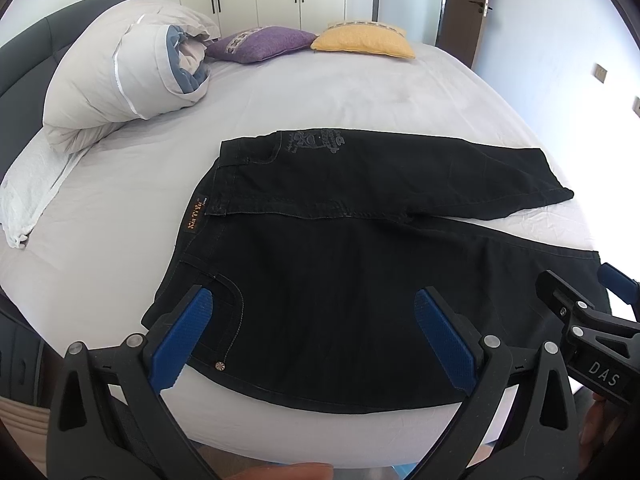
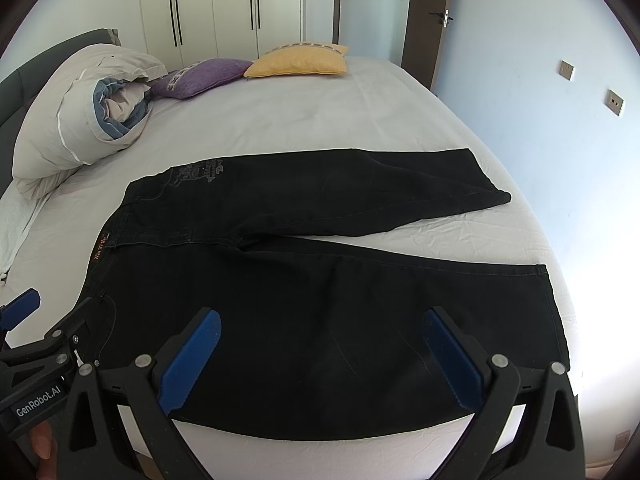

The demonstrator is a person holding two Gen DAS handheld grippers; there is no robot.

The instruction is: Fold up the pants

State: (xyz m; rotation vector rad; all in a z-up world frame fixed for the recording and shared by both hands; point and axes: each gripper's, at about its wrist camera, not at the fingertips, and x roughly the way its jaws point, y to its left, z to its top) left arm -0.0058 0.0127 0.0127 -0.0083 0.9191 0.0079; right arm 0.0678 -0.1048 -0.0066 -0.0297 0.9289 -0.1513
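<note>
Pants (image 1: 340, 240), black and spread flat, lie on the bed (image 1: 280, 92) near its front edge, not yet folded, with the waistband to the left and both legs running off to the right, so their long axis goes crosswise in front of the two tongs. The legs part in a narrow V: the far leg (image 2: 380, 188) angles away toward the wall, the near leg (image 2: 400, 300) lies along the bed edge. Beyond them sit a rolled duvet (image 1: 120, 80), a purple cushion (image 1: 260, 44) and a yellow cushion (image 1: 364, 42), well apart from the work. The left gripper (image 1: 314, 328) hovers over the hip and pocket end, jaws wide apart and holding nothing; the right gripper (image 2: 322, 354) hovers over the near leg toward its hem, jaws likewise spread and empty. So the left is nearer the waist and the right nearer the cuffs, which to my eye suits lifting the near leg over onto the far one. The near hem is partly hidden behind the right tongs in the left view, the front edge of the cloth sits under the jaws, and the waist label (image 1: 197, 216) is too small to read.
</note>
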